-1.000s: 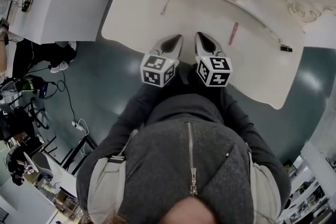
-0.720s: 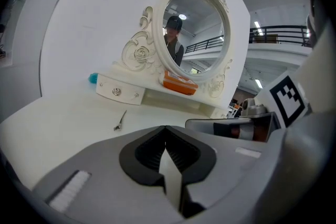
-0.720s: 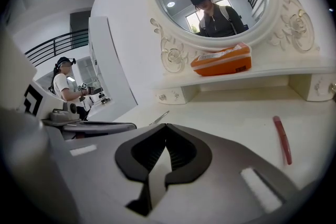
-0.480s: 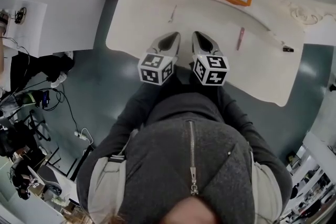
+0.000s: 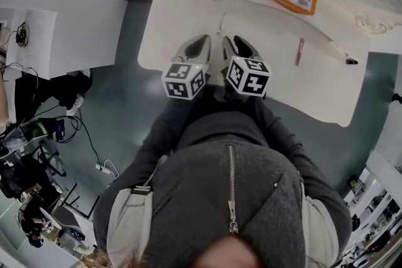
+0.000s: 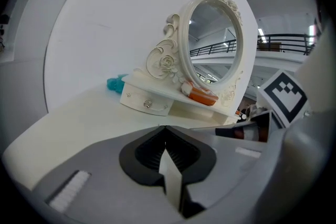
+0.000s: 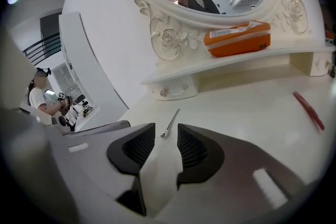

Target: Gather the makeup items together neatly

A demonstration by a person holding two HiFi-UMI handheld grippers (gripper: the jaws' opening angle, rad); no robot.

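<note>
A thin silver hair clip [image 7: 170, 122] lies on the cream dressing table [image 5: 314, 91], also seen as a silver hair clip [image 5: 221, 22] in the head view. My right gripper [image 7: 166, 126] is open; its jaws have just been opening, and the clip's near end lies at their mouth, untouched by the pads. My left gripper [image 6: 164, 127] is shut on nothing, close beside the right gripper [image 5: 233, 44] in the head view. A red pencil [image 7: 308, 110] lies to the right. An orange packet [image 7: 238, 38] rests on the mirror stand's shelf.
An ornate white oval mirror [image 6: 215, 34] on a small drawer stand [image 6: 146, 102] fills the table's back. A teal item [image 6: 116, 83] sits left of it. A small black item [image 5: 350, 61] lies near the table's right edge. A grey floor surrounds the table.
Both grippers have moved forward over the table toward the silver clip. The right gripper's jaws, closed before, now stand apart.
</note>
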